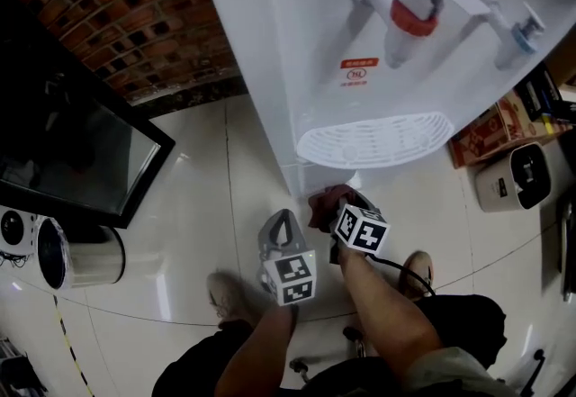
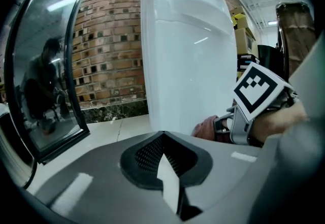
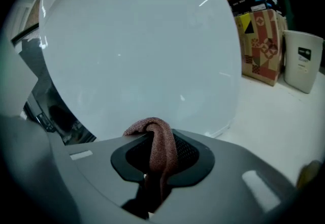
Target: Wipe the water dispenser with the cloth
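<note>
Inspection found the right gripper [image 1: 346,206] pinching a reddish-brown cloth [image 3: 160,147], one fold clamped between the jaws and a small wad humped over the tips. The left gripper [image 1: 282,220] stood just beside it, jaws pressed together on nothing. The cloth sat low at the front of the water dispenser [image 1: 297,44], under the drip tray [image 1: 373,139] and near the floor [image 1: 207,197]; whether it actually touched the white panel could not be confirmed. The cloth was judged light, soft and limp, likely to bunch rather than lie flat, so the grip on a fold looked suitable, though more fabric left free past the tips would probably wipe a wider strip. The dispenser body appeared to be smooth, glossy, rigid plastic, which should take light pressure and let the cloth slide easily; the red tap [image 1: 412,15] and blue tap [image 1: 525,33] stuck out and were judged liable to snag. A red-and-white sticker [image 1: 359,71] was fixed below the taps, its print too small to read. The patterned cardboard box [image 3: 261,45] and the white appliance [image 3: 303,60] beside it bore markings that could not be read either. The gripper cubes carried only black-and-white squares.
</note>
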`<state>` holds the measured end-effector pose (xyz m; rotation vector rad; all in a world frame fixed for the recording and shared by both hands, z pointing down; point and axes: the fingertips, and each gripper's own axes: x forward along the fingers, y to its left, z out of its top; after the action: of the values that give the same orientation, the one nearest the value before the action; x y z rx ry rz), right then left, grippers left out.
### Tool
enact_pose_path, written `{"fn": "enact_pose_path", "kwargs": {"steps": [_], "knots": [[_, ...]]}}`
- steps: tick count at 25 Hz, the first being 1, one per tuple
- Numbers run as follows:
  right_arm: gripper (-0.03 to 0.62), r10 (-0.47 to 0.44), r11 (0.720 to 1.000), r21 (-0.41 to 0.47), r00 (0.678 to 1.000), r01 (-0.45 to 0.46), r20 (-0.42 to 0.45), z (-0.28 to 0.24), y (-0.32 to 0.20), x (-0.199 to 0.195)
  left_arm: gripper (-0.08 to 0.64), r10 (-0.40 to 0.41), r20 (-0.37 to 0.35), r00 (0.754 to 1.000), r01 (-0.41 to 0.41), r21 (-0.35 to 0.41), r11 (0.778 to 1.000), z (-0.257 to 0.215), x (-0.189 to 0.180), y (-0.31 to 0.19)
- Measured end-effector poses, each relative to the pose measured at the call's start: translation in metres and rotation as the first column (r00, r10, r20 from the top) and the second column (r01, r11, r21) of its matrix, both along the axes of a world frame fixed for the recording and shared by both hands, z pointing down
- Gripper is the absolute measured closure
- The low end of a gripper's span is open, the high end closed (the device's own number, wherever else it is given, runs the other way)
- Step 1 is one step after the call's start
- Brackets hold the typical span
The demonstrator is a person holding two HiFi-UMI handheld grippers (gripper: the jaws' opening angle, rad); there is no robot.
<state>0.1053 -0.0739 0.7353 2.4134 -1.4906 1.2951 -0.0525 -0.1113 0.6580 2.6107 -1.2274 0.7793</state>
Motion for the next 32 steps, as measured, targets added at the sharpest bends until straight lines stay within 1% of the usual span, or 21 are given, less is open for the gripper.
{"fn": "enact_pose_path", "kwargs": {"steps": [4,9,12,15,19,23,28,32], "knots": [[0.509,0.062,0.998,0.002,0.998,-0.062,-0.031,-0.01,0.024,0.05,0.56,0.093,-0.003,0.996,-0.093,-0.014,0.996,0.004,0.045,0.032],[0.511,0.128,0.992,0.015,0.99,-0.127,-0.063,-0.016,0.052,0.111,0.56,0.193,-0.011,0.981,-0.193,-0.026,0.981,0.007,0.098,0.068],[0.511,0.14,0.99,0.004,0.989,-0.14,-0.054,-0.009,0.064,0.132,0.56,0.241,-0.021,0.97,-0.241,-0.024,0.97,0.005,0.122,0.087],[0.511,0.14,0.99,-0.01,0.988,-0.141,-0.064,0.001,0.072,0.15,0.56,0.267,-0.031,0.963,-0.267,-0.021,0.963,0.004,0.139,0.099],[0.511,0.149,0.988,-0.022,0.988,-0.15,-0.035,0.014,0.08,0.167,0.56,0.279,-0.019,0.96,-0.279,-0.034,0.96,0.013,0.147,0.105],[0.509,0.115,0.993,-0.02,0.992,-0.116,-0.05,0.017,0.08,0.168,0.56,0.269,0.001,0.963,-0.268,-0.053,0.962,0.024,0.146,0.105],[0.508,0.08,0.997,-0.013,0.995,-0.081,-0.06,0.014,0.074,0.164,0.56,0.258,-0.022,0.966,-0.258,-0.038,0.965,0.015,0.147,0.099],[0.508,0.046,0.999,-0.025,0.994,-0.048,-0.096,0.009,0.071,0.159,0.56,0.226,-0.028,0.974,-0.227,-0.039,0.973,0.014,0.134,0.09]]}}
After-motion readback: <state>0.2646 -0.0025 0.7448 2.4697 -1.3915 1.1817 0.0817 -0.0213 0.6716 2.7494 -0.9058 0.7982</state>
